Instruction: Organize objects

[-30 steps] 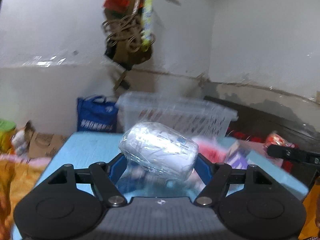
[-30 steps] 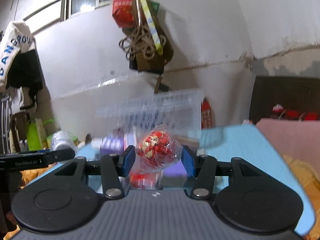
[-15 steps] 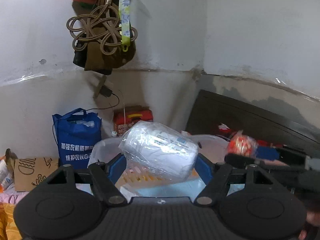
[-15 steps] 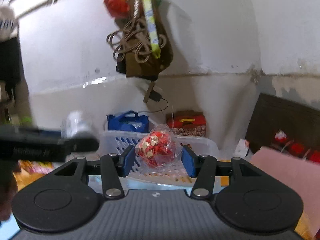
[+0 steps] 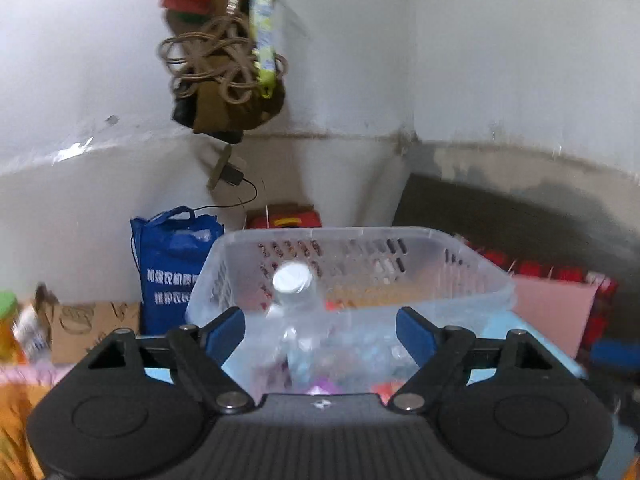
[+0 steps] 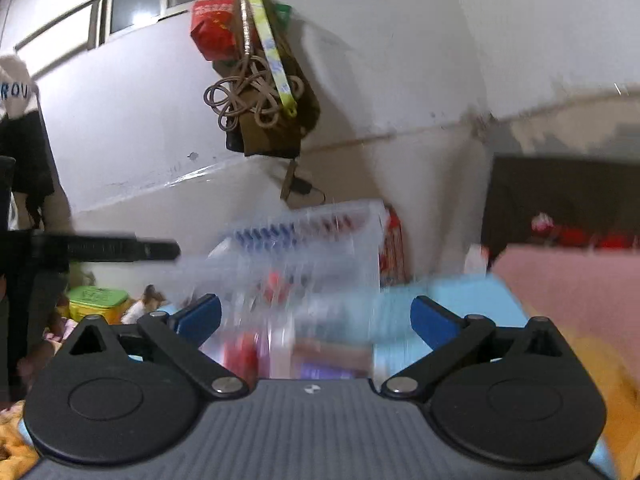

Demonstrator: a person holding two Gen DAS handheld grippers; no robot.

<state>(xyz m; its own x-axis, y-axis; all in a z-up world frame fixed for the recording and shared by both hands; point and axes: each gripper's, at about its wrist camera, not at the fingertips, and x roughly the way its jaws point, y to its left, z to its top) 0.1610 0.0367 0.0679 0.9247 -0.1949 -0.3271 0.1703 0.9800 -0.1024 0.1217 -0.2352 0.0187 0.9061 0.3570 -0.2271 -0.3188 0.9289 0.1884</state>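
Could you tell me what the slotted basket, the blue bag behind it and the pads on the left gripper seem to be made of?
The slotted basket looks like thin translucent plastic: light passes through its walls. The blue bag seems matte woven fabric, soft and creased, with printed white lettering. The left gripper has blue pads, probably rubbery or plastic; blur leaves that open.

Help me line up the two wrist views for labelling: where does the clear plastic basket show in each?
Left wrist: the clear plastic basket fills the centre, just beyond the open left gripper.
Right wrist: the basket is blurred, centre, beyond the open right gripper.
Shared landmark: the coiled cord hanging on the wall above.
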